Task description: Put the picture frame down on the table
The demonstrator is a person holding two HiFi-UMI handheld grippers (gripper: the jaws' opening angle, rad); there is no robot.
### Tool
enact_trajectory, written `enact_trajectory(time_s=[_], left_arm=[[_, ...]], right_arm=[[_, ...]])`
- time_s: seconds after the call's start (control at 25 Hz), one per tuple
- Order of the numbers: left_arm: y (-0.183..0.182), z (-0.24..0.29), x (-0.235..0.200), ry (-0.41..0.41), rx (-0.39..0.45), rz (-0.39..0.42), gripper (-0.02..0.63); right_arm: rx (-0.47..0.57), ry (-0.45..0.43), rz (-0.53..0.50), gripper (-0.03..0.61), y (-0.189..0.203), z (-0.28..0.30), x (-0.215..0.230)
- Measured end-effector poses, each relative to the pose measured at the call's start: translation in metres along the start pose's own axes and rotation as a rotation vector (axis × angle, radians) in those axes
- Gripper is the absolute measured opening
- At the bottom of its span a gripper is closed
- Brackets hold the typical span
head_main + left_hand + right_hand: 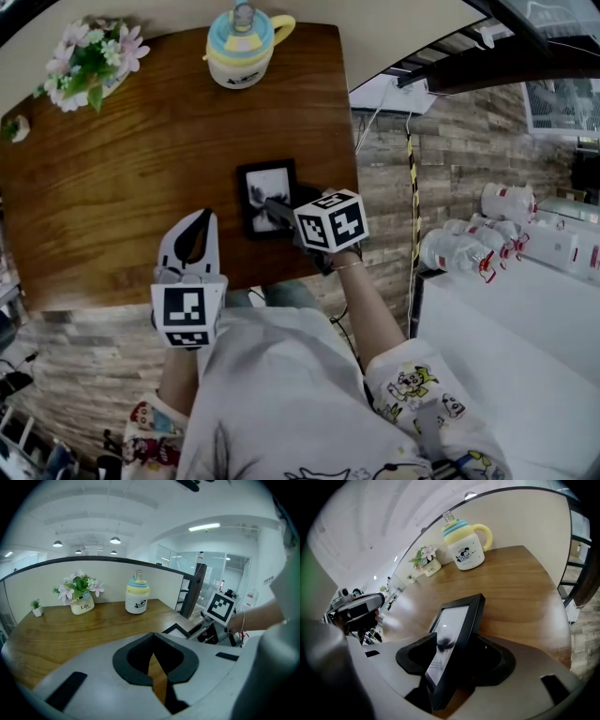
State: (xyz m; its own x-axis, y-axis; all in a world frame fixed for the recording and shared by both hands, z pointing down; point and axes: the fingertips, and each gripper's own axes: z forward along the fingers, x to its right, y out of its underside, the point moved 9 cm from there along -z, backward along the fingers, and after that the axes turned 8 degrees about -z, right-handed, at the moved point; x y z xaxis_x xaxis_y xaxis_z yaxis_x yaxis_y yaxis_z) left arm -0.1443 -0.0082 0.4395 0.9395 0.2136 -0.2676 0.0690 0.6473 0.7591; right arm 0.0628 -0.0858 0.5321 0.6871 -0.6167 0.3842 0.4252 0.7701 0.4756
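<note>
The black picture frame (267,192) with a grey print sits near the right edge of the wooden table (122,197). My right gripper (279,208) reaches it from the lower right. In the right gripper view the frame (457,630) stands tilted on edge between the jaws of the right gripper (454,660); the jaws stand open, with a gap between the left pad and the glass. The frame's lower edge is hidden. My left gripper (199,220) hovers over the table's front, to the left of the frame, shut and empty. In the left gripper view, beyond the left gripper (153,656), the frame (177,630) shows at the right.
A pastel lidded jug (242,42) with a yellow handle stands at the table's back edge, a flower pot (89,56) at the back left, a tiny plant (14,127) at the far left. The table's right edge (354,141) lies close beside the frame. White bottles (487,239) lie off to the right.
</note>
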Motion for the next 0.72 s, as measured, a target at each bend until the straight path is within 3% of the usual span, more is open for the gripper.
enact_trajectory(time_s=[0.72], left_arm=[[0.0027, -0.0024, 0.0007, -0.005, 0.005, -0.002, 0.003]], right_arm=[[0.007, 0.04, 0.009, 0.235, 0.0064, -0.0029, -0.0016]])
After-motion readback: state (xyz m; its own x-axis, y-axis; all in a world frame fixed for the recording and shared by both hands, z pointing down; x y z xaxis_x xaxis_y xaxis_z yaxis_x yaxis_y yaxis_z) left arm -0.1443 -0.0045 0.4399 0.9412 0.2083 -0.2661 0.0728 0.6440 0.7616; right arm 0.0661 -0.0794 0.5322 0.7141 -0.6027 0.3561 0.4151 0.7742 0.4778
